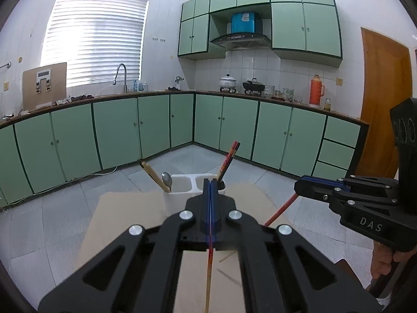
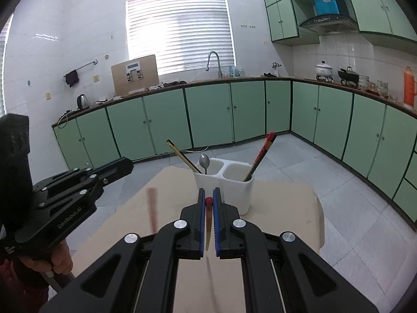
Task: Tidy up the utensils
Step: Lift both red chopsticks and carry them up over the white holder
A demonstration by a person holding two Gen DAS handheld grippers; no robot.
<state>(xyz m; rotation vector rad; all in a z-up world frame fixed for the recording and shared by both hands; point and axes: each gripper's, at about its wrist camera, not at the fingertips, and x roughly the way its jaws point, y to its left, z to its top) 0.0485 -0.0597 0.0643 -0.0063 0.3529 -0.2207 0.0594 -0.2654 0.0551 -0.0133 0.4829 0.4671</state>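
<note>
A white two-compartment utensil holder point(image 1: 179, 195) point(image 2: 234, 195) stands at the far end of the beige-covered table point(image 2: 286, 208). Its left compartment holds wooden chopsticks point(image 2: 182, 156) and a metal spoon point(image 2: 204, 163). Its right compartment holds red-and-black chopsticks point(image 2: 262, 152). My left gripper point(image 1: 210, 181) is shut on a red chopstick point(image 1: 209, 263) that hangs down below the jaws, just short of the holder. My right gripper point(image 2: 208, 190) is shut on another red chopstick point(image 2: 208, 216), its red tip showing between the blue pads. Each gripper shows in the other view, the right gripper point(image 1: 298, 185) and the left gripper point(image 2: 129, 167).
A pale stick point(image 1: 226, 257) lies on the table under the left gripper. A person's hands point(image 2: 61, 260) point(image 1: 380, 260) hold both tools. Tiled floor point(image 2: 338, 177) surrounds the table, with green cabinets point(image 1: 156, 125) and a cluttered counter behind.
</note>
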